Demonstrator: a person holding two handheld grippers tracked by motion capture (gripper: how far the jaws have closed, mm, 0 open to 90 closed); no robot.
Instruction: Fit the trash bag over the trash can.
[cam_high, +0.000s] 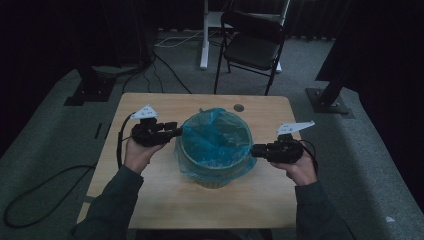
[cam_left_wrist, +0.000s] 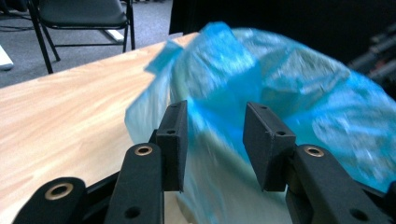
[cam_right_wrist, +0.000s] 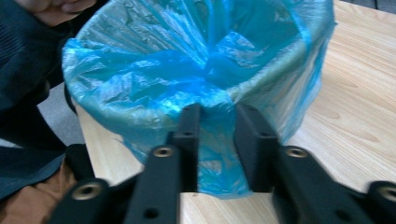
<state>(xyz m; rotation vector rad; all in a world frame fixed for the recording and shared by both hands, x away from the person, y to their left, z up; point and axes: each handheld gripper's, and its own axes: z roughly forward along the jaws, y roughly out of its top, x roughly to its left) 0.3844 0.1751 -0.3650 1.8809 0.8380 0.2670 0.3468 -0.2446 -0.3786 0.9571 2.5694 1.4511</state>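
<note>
A round bin (cam_high: 216, 176) lined with a blue plastic bag (cam_high: 212, 140) stands mid-table. The bag's edge folds over the rim and hangs down outside. My left gripper (cam_high: 177, 132) is at the bin's left rim, open, with its jaws apart just before the bag (cam_left_wrist: 280, 88) in the left gripper view (cam_left_wrist: 215, 135). My right gripper (cam_high: 254, 150) is at the bin's right rim. In the right gripper view its jaws (cam_right_wrist: 217, 135) stand a little apart on either side of the hanging bag edge (cam_right_wrist: 215, 172), not pressed together. The bag's inside (cam_right_wrist: 187, 42) is crumpled.
The wooden table (cam_high: 165, 200) has bare room in front of and beside the bin. A small round hole (cam_high: 239, 107) sits near its far edge. A black folding chair (cam_high: 252, 45) stands beyond the table on grey carpet. Cables (cam_high: 40, 195) trail off to the left.
</note>
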